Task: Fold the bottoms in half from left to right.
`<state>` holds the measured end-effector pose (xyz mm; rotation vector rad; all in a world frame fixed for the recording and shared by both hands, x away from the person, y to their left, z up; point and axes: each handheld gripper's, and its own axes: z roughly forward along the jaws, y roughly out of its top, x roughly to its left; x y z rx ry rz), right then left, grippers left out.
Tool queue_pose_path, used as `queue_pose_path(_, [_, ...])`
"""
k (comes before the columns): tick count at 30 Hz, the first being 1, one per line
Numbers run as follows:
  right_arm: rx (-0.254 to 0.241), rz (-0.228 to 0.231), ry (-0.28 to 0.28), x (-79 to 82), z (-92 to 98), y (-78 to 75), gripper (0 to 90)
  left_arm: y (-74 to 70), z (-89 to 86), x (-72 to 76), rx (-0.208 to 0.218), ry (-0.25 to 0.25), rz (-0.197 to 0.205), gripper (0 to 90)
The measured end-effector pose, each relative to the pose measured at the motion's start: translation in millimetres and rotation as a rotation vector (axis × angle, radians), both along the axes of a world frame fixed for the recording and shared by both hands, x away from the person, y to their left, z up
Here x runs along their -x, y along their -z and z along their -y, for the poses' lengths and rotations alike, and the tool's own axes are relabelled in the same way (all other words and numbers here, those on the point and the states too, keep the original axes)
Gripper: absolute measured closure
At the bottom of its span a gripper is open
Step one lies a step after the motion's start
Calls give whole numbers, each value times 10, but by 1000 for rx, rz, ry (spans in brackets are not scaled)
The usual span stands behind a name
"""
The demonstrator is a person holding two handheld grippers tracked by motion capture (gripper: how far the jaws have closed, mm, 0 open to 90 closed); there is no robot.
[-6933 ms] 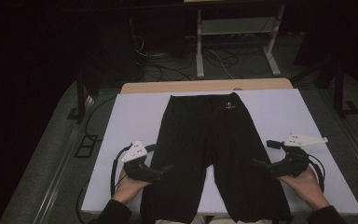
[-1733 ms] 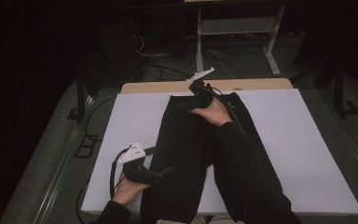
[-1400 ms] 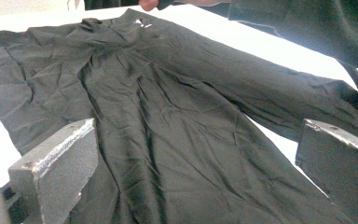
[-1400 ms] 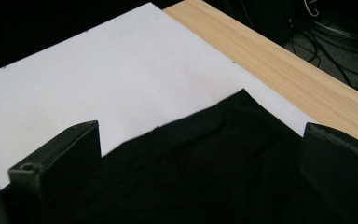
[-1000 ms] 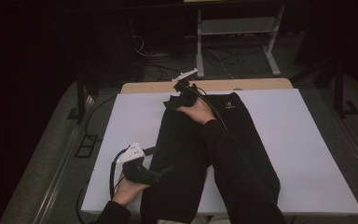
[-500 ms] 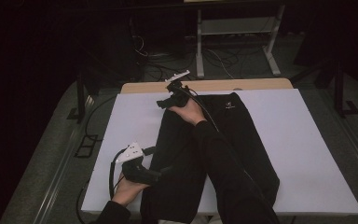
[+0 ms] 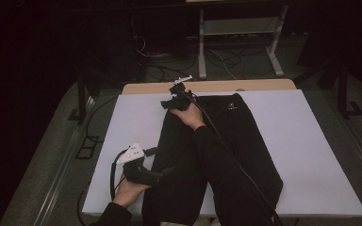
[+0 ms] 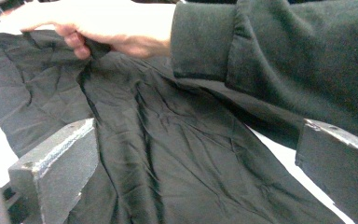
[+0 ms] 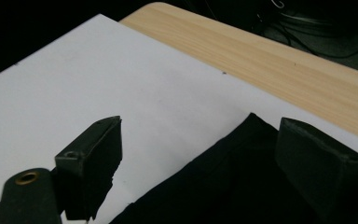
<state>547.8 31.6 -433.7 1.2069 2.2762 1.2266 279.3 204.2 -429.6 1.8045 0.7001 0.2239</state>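
The high view looks forward and down from above the person's side onto the whole white table; the left gripper view sits close over the black trousers; the right gripper view hangs near the trousers' far corner, facing the wooden edge.

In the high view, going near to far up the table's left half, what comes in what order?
Left tool beside the black trousers → right tool at the trousers' far left corner → bare light wooden table edge.

Between the open jaws lie black trousers; beyond them, a hand and dark sleeve cross above the cloth.
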Motion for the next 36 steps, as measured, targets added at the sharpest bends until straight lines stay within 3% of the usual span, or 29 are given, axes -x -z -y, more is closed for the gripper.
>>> queue_pose_path(8, [29, -39, 39, -18, -41, 168, 228, 2, 12, -4, -3, 3, 1, 0])
queue_pose_path(13, [18, -46, 47, -26, -47, 201, 323, 2, 12, -7, -3, 3, 1, 0])
queue_pose_path(24, [59, -42, 38, -12, -71, 235, 479, 5, 17, -10, -6, -1, 0, 0])
queue_pose_path(27, [77, -38, 34, 2, -84, 234, 557, 3, 19, -9, -8, -3, 2, 0])
queue_pose_path(28, [88, -36, 46, 10, -85, 228, 628, 3, 22, -8, -8, -3, 2, 0])
queue_pose_path(32, [84, -45, 56, 10, -77, 227, 690, 6, 33, -6, -16, -5, 0, 0])
queue_pose_path(33, [88, -51, 50, 11, -74, 220, 757, 9, 44, 11, -51, -9, 14, 0])
queue_pose_path(36, [93, -57, 44, 11, -77, 208, 817, 12, 40, 25, -65, -18, 15, 0])
